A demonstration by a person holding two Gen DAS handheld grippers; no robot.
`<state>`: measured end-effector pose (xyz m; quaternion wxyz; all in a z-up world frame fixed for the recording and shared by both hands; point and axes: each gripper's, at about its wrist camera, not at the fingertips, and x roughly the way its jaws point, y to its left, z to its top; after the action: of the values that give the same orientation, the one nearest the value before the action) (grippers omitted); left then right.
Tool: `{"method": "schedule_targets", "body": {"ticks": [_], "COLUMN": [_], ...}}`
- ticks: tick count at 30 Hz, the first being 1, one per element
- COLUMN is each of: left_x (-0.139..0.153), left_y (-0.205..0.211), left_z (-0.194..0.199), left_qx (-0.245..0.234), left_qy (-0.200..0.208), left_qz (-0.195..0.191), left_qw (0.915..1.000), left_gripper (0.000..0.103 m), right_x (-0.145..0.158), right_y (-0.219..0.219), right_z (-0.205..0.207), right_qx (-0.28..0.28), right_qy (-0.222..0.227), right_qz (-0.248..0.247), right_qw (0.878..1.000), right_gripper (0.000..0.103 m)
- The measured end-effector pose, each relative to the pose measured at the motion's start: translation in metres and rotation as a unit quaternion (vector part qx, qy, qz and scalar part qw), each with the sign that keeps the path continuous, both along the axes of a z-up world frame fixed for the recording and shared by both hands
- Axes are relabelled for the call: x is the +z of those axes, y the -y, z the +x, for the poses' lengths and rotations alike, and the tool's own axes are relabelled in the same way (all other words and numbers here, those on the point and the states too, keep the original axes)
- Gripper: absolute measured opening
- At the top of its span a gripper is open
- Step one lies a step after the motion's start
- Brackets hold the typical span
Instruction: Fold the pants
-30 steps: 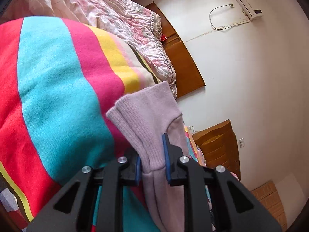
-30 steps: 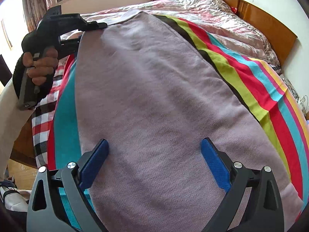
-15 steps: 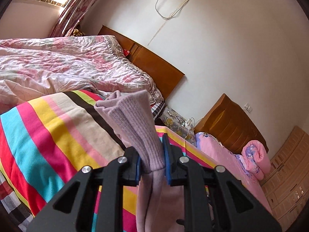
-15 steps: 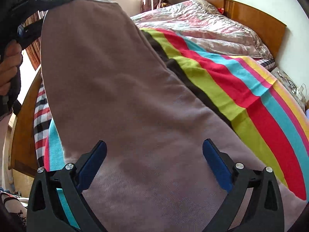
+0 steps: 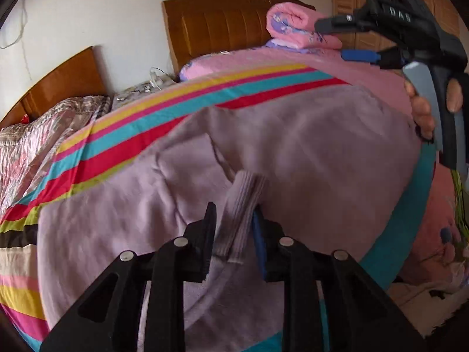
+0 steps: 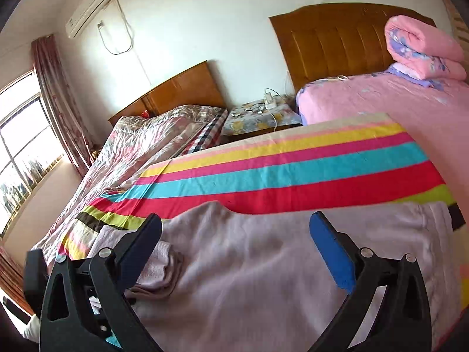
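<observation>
One pair of lilac knit pants [image 5: 293, 158] is spread on the multicolour striped blanket [image 6: 293, 173]. Its ribbed cuff [image 5: 240, 205] sits between the left gripper's [image 5: 234, 228] opening jaws. Right gripper [image 6: 234, 243] is spread wide, nothing held.

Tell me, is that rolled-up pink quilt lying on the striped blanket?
No. The rolled pink quilt sits at the head of the pink bed, well beyond the striped blanket.
</observation>
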<state>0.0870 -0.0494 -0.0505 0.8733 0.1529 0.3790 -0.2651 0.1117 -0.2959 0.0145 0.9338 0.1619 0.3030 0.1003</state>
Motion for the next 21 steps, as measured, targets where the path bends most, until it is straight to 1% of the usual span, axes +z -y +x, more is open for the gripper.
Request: {"method": "schedule_targets", "body": {"ticks": [1,2,3,4,5,6,7,8,9,10,11,13,14,15,17,19,21], "left_x": [-0.006,-0.003,0.005,0.016,0.026,0.035,0.04,0.045,0.046,0.046,0.04,0.03,0.024,0.018,0.005,-0.007,-0.016], "left_y": [0.004,0.004,-0.001,-0.01,-0.022,-0.038,-0.057,-0.076,-0.098,-0.124,-0.147,-0.182,-0.196,-0.208,-0.22,-0.226,-0.227], "left_z": [-0.005,-0.01,-0.014,-0.015,-0.015,-0.012,-0.006,-0.001,0.006,0.014,0.02,0.03,0.032,0.032,0.037,0.036,0.03], "left_qx": [-0.016,-0.033,-0.052,-0.057,-0.047,-0.024,0.011,0.051,0.093,0.136,0.18,0.259,0.284,0.302,0.321,0.325,0.321], "left_qy": [0.001,0.011,0.015,0.023,0.036,0.048,0.056,0.057,0.054,0.048,0.038,0.019,0.013,0.005,-0.016,-0.029,-0.031], "left_qz": [0.001,-0.012,-0.037,-0.061,-0.078,-0.091,-0.101,-0.111,-0.123,-0.134,-0.138,-0.123,-0.117,-0.112,-0.095,-0.08,-0.087], "left_qw": [0.9999,0.9993,0.9979,0.9963,0.9952,0.9944,0.9932,0.9908,0.9865,0.9804,0.9731,0.9579,0.9516,0.9467,0.9421,0.942,0.9425], "left_gripper": [0.042,0.05,0.061,0.069,0.072,0.077,0.083,0.084,0.087,0.088,0.088,0.088,0.088,0.088,0.088,0.088,0.088], "right_x": [-0.007,-0.013,-0.02,-0.026,-0.033,-0.042,-0.05,-0.056,-0.06,-0.064,-0.067,-0.074,-0.076,-0.079,-0.088,-0.096,-0.098], "right_y": [0.005,0.006,0.005,0.003,-0.002,-0.012,-0.024,-0.04,-0.056,-0.072,-0.088,-0.117,-0.129,-0.138,-0.153,-0.163,-0.166], "right_z": [-0.005,-0.011,-0.017,-0.023,-0.026,-0.029,-0.031,-0.032,-0.034,-0.035,-0.037,-0.038,-0.036,-0.035,-0.032,-0.028,-0.024], "right_qx": [-0.001,0.002,0.007,0.014,0.025,0.041,0.06,0.081,0.103,0.127,0.152,0.2,0.213,0.221,0.237,0.239,0.228], "right_qy": [-0.011,-0.019,-0.026,-0.033,-0.04,-0.049,-0.057,-0.066,-0.075,-0.083,-0.09,-0.11,-0.122,-0.136,-0.163,-0.19,-0.194], "right_qz": [0.003,0.002,0.003,0.008,0.02,0.035,0.05,0.061,0.068,0.075,0.082,0.093,0.092,0.093,0.103,0.107,0.114], "right_qw": [1.0,1.0,1.0,0.999,0.999,0.997,0.995,0.993,0.99,0.986,0.981,0.969,0.965,0.961,0.952,0.946,0.947], "right_gripper": [0.098,0.098,0.098,0.098,0.098,0.098,0.095,0.093,0.086,0.081,0.078,0.075,0.074,0.073,0.07,0.07,0.069]}}
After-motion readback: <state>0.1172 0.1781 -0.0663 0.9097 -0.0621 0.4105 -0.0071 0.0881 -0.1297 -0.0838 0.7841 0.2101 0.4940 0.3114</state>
